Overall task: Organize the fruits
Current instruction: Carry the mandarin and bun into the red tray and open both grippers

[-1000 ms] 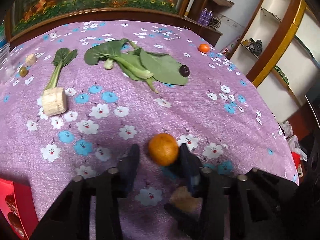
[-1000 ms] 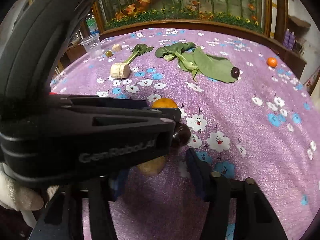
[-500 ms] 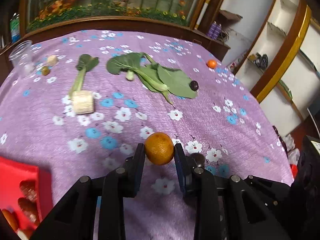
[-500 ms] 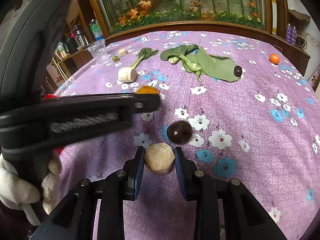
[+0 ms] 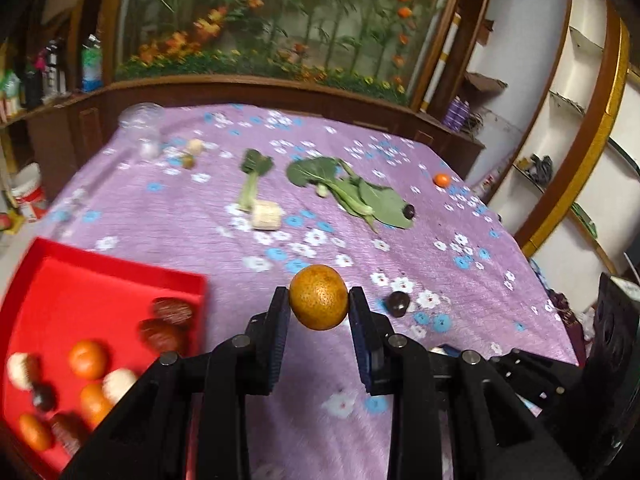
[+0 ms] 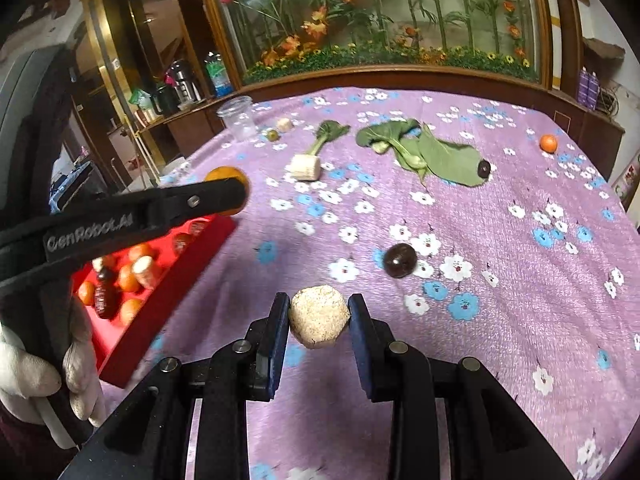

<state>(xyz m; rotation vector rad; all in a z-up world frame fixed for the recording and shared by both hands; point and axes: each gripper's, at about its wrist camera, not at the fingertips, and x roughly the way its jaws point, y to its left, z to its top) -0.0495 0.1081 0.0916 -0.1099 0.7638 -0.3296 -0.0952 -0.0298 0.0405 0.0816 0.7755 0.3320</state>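
Between left tool pads: orange; right tool pinches beige fruit.

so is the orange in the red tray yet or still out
Still out. The orange is clamped between the left gripper fingers, above the purple tablecloth, just right of the red tray.

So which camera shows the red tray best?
The left wrist view: the red tray shows nearly whole, with the fruit inside. In the right wrist view the left gripper crosses in front of the tray.
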